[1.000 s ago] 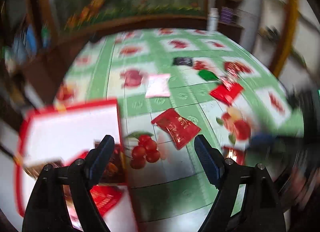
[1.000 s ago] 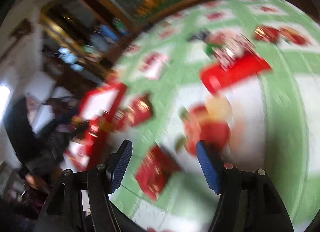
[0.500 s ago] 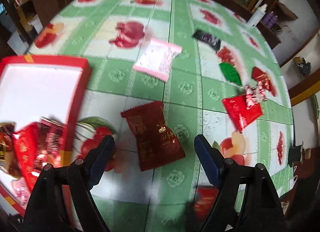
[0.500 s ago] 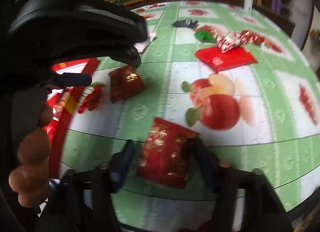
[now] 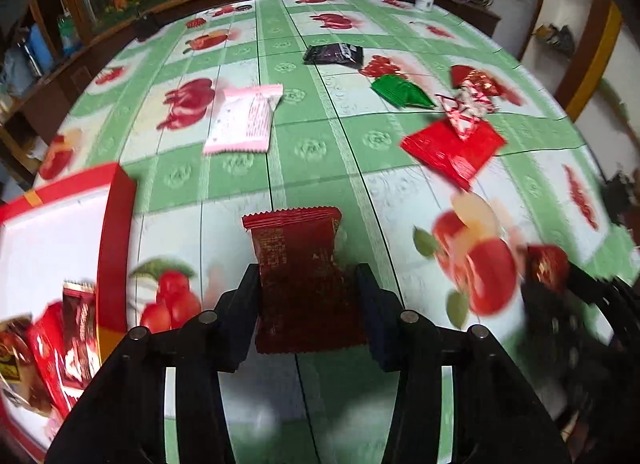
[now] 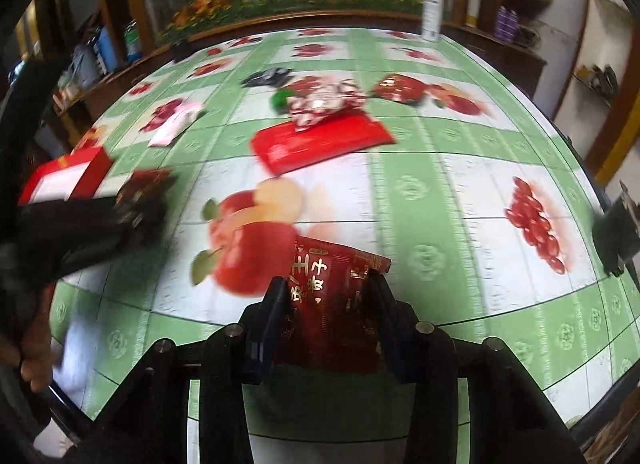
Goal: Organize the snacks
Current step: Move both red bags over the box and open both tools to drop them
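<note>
L gripper (image 5: 308,296): your jaws closing on dark red packet (image 5: 300,264), pads at both edges; packet over tablecloth (image 5: 312,151), just R of red box (image 5: 116,223).
R gripper (image 6: 326,312): jaws closing on red packet w/ gold script (image 6: 332,304), crinkled.
Box: red, white inside, wrappers (image 5: 60,328) in it.
Around: pink pack (image 5: 244,119), green pack (image 5: 400,91), black pack (image 5: 332,53), flat red pack (image 5: 452,147) well ahead.
Blocking: nothing between packet & box.

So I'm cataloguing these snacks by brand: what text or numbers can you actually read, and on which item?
"王" and "子": gold characters on the dark red packet between the right gripper fingers; its other characters are unclear.
Dark red packet in the left gripper: fine print, too blurred.
Pink packet: red print, too small.
Black packet, white bottle: unreadable.
</note>
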{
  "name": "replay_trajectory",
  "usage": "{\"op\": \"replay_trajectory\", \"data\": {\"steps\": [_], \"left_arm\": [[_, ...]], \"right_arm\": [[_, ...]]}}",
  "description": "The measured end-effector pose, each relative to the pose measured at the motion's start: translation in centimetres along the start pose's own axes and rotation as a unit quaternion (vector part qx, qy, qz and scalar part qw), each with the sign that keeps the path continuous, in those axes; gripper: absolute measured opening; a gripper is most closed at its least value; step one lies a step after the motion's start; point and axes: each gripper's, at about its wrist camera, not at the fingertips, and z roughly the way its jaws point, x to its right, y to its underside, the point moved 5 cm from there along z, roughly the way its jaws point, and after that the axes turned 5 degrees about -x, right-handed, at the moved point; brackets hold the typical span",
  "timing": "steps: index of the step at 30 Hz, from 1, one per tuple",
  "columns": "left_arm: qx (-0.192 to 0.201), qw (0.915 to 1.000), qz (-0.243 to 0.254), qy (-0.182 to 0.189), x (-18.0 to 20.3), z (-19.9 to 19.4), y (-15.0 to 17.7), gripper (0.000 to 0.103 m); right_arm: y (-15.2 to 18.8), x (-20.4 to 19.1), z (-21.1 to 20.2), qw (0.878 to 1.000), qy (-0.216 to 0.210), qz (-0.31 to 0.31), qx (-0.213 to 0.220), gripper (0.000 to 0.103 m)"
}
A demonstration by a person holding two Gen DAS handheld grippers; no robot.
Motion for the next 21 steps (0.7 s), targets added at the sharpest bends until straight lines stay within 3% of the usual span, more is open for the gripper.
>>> {"op": "replay_trajectory", "data": {"steps": [2,11,17,21], "left_arm": [[0.005,0.9996,-0.003,0.026,-0.2,-0.9,0.7,0.044],[0.044,0.9972,0.000,0.061,-1.2,-5.2,2.6,0.044],[0.079,0.9960,-0.012,0.039,-3.9,-7.6,3.8,0.044],[0.102,0.9941,-0.036,0.002,-7.3,-9.0,4.7,0.044]], "right_arm": [[0.0,0.6,-0.3,1.000,-0.022,0.015,0.002,0.042],[-0.3,-1.2,-0.3,0.987,-0.154,0.051,-0.012,0.039],[-0.7,-4.0,-1.3,0.974,-0.220,0.049,-0.007,0.039],[-1.7,-6.3,-1.6,0.966,-0.256,0.043,-0.012,0.039]]}}
